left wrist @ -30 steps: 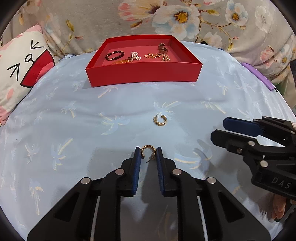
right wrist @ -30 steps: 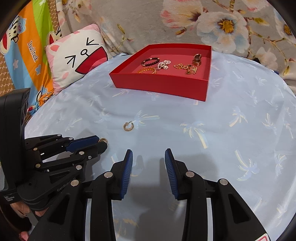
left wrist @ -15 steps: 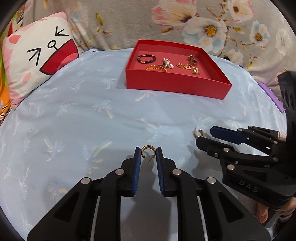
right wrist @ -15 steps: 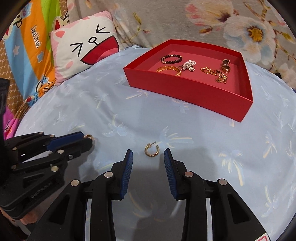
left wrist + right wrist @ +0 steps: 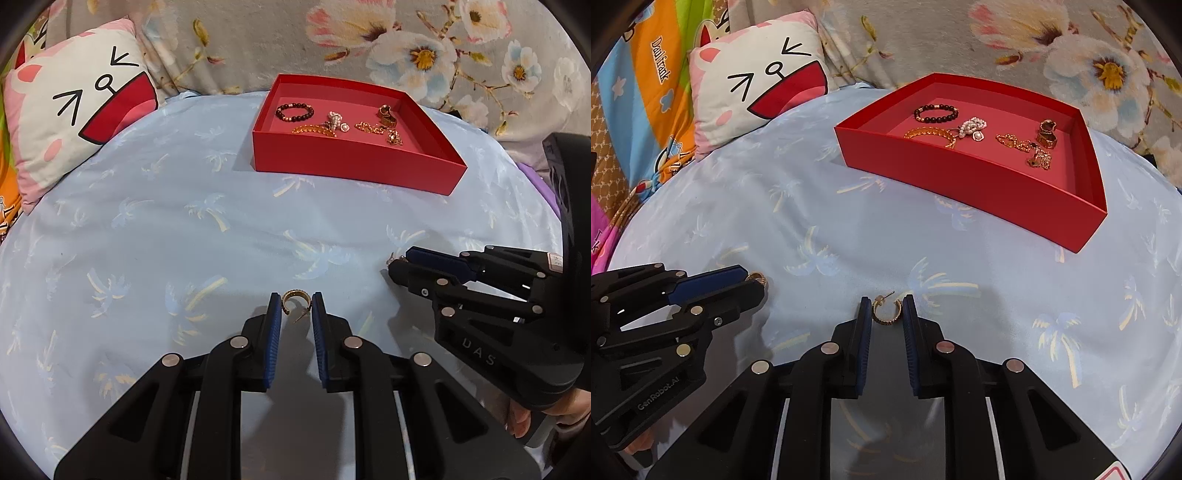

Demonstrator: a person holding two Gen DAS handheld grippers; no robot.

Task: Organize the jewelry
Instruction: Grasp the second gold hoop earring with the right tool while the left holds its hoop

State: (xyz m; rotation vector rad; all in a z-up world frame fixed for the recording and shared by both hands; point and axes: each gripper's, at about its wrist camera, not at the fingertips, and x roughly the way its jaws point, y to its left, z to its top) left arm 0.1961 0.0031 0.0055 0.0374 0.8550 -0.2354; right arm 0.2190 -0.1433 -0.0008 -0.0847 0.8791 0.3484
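Note:
A red tray [image 5: 354, 164] [image 5: 967, 177] at the back holds a black bead bracelet [image 5: 294, 112], a gold chain, a pearl piece and gold rings. My left gripper [image 5: 296, 308] is shut on a gold hoop earring [image 5: 293, 298] just above the blue cloth; it also shows in the right wrist view [image 5: 757, 278]. My right gripper [image 5: 886, 310] has narrowed around a second gold hoop earring [image 5: 885, 312] that lies on the cloth, its pads touching or nearly touching it. In the left wrist view the right gripper [image 5: 399, 264] hides most of that earring.
A light blue palm-print cloth [image 5: 184, 221] covers the surface. A cat-face cushion [image 5: 77, 118] [image 5: 764, 88] lies at the back left, floral fabric behind the tray, a striped cartoon blanket [image 5: 646, 92] at the far left.
My right gripper has moved forward to the second earring and its jaws have closed in around it. My left gripper still holds its earring and has shifted a little left.

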